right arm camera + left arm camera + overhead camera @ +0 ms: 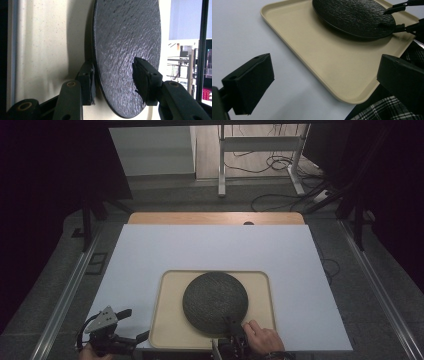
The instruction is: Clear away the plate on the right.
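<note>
A round black plate [215, 301] with a rough texture lies on a beige tray [170, 320]. My right gripper [235, 327] reaches in at the plate's near rim. In the right gripper view, the right gripper [115, 80] has the plate [125, 37] rim between its jaws. One pad sits under the rim and the other stands a little off the top face, so it is open. The left gripper view shows that gap too, at the right gripper [398, 18]. My left gripper [136, 324] hovers wide open and holding nothing, left of the tray's near corner [347, 97].
The tray rests on a white sheet [210, 245] covering a wooden table [215, 217]. A hand [262, 337] holds the right gripper at the table's near edge. Plaid cloth [387, 110] shows below the tray corner. Table legs and cables stand beyond the far edge.
</note>
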### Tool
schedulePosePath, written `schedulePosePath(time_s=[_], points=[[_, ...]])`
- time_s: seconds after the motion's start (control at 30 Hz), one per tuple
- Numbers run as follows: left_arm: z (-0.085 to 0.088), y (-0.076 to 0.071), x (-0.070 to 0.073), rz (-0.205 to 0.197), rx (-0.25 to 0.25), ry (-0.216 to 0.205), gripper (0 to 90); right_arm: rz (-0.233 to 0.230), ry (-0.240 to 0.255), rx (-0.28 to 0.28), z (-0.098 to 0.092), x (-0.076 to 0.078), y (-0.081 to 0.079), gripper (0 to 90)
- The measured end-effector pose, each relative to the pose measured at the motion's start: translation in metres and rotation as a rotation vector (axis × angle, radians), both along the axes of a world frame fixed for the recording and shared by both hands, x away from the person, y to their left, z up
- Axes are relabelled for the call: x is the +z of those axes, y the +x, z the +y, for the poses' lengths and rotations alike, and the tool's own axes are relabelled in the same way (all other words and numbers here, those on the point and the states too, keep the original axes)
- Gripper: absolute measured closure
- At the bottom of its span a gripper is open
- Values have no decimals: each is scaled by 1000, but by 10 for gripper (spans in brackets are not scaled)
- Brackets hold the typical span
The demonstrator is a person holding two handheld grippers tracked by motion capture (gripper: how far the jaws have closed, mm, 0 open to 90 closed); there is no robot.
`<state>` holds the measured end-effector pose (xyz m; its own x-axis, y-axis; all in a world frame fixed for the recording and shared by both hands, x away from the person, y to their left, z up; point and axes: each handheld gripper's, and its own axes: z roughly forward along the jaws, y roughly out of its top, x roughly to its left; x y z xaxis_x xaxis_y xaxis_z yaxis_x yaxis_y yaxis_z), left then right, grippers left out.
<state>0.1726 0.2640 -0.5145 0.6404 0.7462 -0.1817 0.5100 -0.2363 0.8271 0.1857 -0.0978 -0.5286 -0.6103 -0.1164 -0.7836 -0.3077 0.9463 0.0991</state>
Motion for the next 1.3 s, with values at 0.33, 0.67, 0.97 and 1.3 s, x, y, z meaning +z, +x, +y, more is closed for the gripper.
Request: schedulePosePath(time_s=[0.33,0.67,0.97,1.3], points=[[-1,0,0,3,-3,6,7,7,18,-10,-6,5,-1,524],[-1,0,0,3,-5,6,7,14,30,-12,-10,8,-3,514],[-1,0,0,1,-5,8,7,21,45,-13,-13,12,-6,502],[-1,1,0,5,-8,10,7,26,49,-24,-16,15,-7,470]])
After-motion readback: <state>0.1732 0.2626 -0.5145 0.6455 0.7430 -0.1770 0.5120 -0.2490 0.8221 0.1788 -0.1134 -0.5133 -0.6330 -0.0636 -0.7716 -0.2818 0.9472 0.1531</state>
